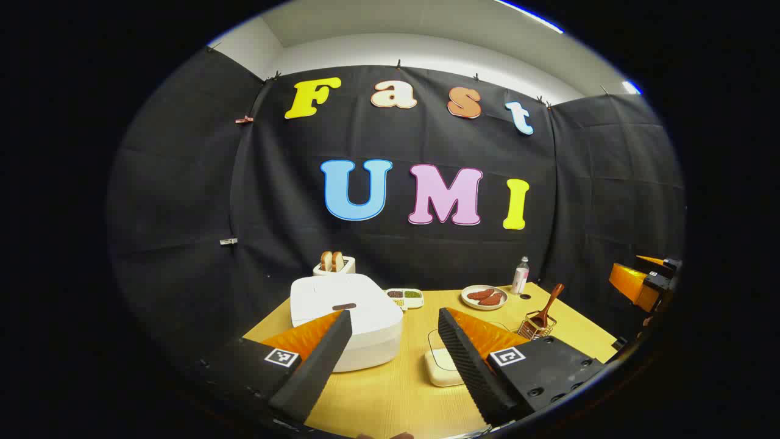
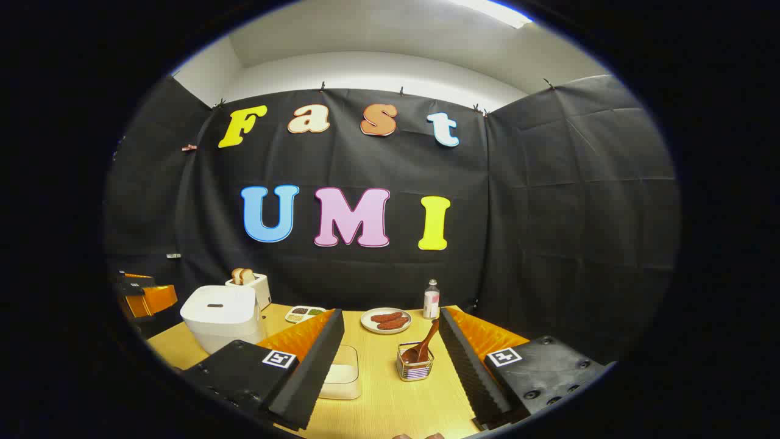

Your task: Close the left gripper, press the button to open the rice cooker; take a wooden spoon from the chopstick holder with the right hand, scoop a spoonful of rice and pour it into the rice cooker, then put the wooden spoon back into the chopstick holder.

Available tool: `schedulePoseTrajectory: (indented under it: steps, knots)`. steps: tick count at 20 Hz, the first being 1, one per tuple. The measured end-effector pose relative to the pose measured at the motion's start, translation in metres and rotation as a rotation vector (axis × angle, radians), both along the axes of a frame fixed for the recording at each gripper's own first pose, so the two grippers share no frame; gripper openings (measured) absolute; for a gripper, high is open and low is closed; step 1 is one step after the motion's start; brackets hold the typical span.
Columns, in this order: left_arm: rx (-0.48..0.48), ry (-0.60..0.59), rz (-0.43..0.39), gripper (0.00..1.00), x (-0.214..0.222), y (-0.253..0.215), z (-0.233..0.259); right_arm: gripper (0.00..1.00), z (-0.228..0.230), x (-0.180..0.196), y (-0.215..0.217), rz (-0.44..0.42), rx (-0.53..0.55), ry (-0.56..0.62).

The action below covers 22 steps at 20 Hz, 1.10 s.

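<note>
Black ribbed fingers (image 1: 317, 360) of the left tool (image 1: 395, 314) frame the left gripper view, spread wide and holding nothing, above a wooden table (image 1: 390, 390). Between them and to the left sits one white rice cooker (image 1: 344, 317), lid down, close to the table's left edge. Just beside it to the right lies one clear lidded rice box (image 1: 440, 364), with bare tabletop in front of both. Farther right, one wire chopstick holder (image 1: 536, 326) stands near the right edge, and one wooden spoon (image 1: 547, 303) rests in it bowl down, its handle leaning up and to the right. At the back stand one toaster (image 1: 334, 263) holding two slices, one divided tray (image 1: 406, 297), one plate (image 1: 484, 297) and one bottle (image 1: 520, 275).

From the right gripper view, the right tool (image 2: 391, 320) is likewise open and empty, the holder (image 2: 415, 363) and spoon (image 2: 425, 344) standing between its fingers with free table around them. The box (image 2: 339, 375) lies partly behind its left finger, the cooker (image 2: 223, 317) farther left.
</note>
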<state>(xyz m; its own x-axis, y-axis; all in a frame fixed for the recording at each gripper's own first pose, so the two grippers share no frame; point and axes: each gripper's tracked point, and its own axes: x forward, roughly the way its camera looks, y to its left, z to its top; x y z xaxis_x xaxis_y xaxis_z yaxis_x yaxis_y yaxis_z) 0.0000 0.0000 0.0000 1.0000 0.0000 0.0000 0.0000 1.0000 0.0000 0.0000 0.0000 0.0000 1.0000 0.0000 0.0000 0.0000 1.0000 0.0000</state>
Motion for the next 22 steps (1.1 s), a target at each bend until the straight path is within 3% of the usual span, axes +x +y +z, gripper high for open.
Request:
schedulePoseTrajectory:
  steps: [22]
  knots:
    - [-0.004,0.015,0.010,0.98,0.029,0.037,0.004,0.98,0.010,0.014,0.022,0.023,0.032,-0.008]
